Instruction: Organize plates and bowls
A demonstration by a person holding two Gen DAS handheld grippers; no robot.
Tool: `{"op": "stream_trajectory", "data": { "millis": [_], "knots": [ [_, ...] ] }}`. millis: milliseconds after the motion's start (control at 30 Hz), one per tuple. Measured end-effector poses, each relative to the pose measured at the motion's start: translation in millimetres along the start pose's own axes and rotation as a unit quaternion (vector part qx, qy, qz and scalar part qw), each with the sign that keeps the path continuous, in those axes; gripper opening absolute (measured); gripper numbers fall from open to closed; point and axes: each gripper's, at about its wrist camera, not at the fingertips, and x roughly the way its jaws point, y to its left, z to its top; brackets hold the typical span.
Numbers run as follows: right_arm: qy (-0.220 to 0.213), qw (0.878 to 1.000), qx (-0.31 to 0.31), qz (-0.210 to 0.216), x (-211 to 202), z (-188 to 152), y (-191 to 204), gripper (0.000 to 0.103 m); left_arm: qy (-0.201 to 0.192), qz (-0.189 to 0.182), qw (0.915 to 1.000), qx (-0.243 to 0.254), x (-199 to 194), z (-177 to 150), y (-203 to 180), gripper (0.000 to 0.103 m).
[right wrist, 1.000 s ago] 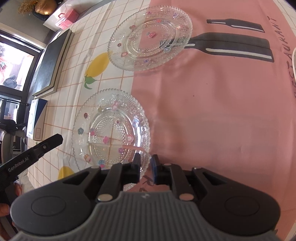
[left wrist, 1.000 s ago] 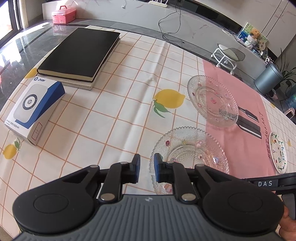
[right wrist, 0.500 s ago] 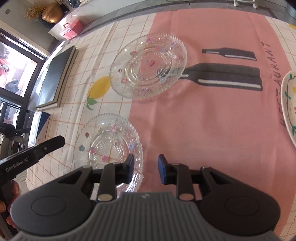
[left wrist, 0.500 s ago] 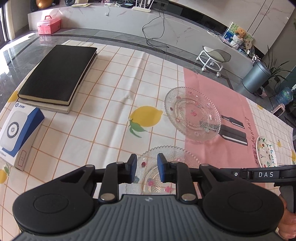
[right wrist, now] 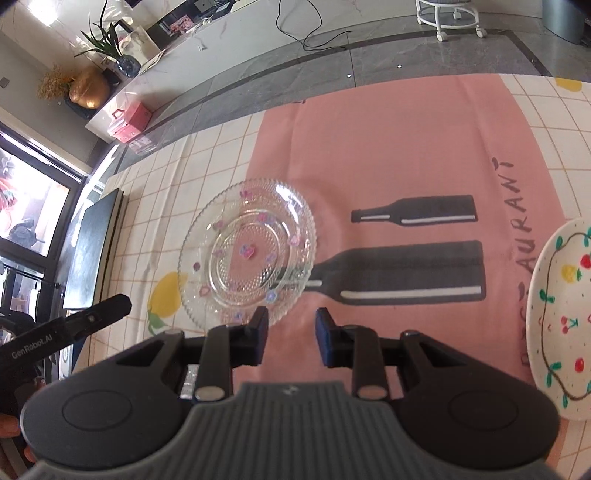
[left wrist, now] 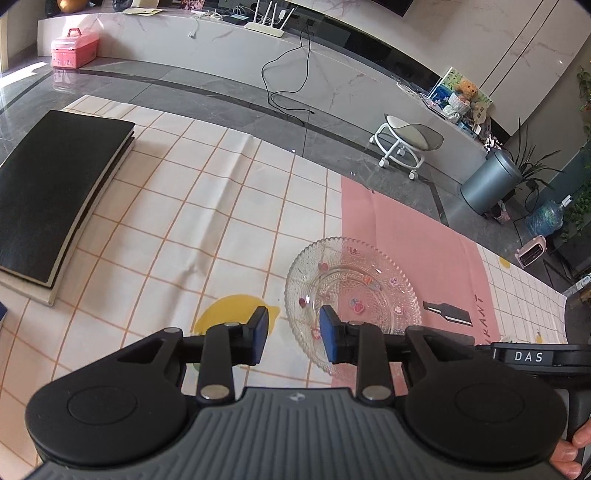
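Sitting across the pink mat's (right wrist: 388,147) edge on the table (left wrist: 184,221), a glass plate (right wrist: 246,254) shows in both views. Only the right view shows the painted plate (right wrist: 561,317); only the left, a black book (left wrist: 48,192). The left gripper (left wrist: 293,334) is opening and the right gripper (right wrist: 291,334) parted, both empty.

A home living room. A long marble-faced TV console (left wrist: 207,40) carries a white router (left wrist: 264,27) and a teddy bear (left wrist: 467,90); potted plants (right wrist: 110,44), a water jug (left wrist: 546,219), a wheeled stool (left wrist: 406,142) and a pink storage box (left wrist: 74,50) stand around. The worktop wears a lemon-print tablecloth (left wrist: 184,236).
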Motion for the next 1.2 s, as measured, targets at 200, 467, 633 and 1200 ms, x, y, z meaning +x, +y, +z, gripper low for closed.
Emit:
{"op": "stream_trajectory", "data": {
  "millis": [200, 467, 633, 1200],
  "knots": [
    [0.000, 1.000, 0.025, 0.009, 20, 18, -12, 0.028, 0.015, 0.010, 0.9998, -0.009, 36, 8, 5, 0.034],
    [-0.004, 0.999, 0.028, 0.023, 37, 24, -17, 0.024, 0.021, 0.002, 0.9997, -0.009, 54, 8, 6, 0.034],
    [-0.001, 0.998, 0.046, 0.042, 45, 21, -24, 0.014, 0.024, 0.004, 0.9996, 0.011, 59, 6, 0, 0.021],
    [0.001, 0.996, 0.069, 0.050, 36, 10, -21, 0.007, 0.019, 0.016, 0.9997, 0.007, 39, 1, -1, 0.016]
  ]
}}
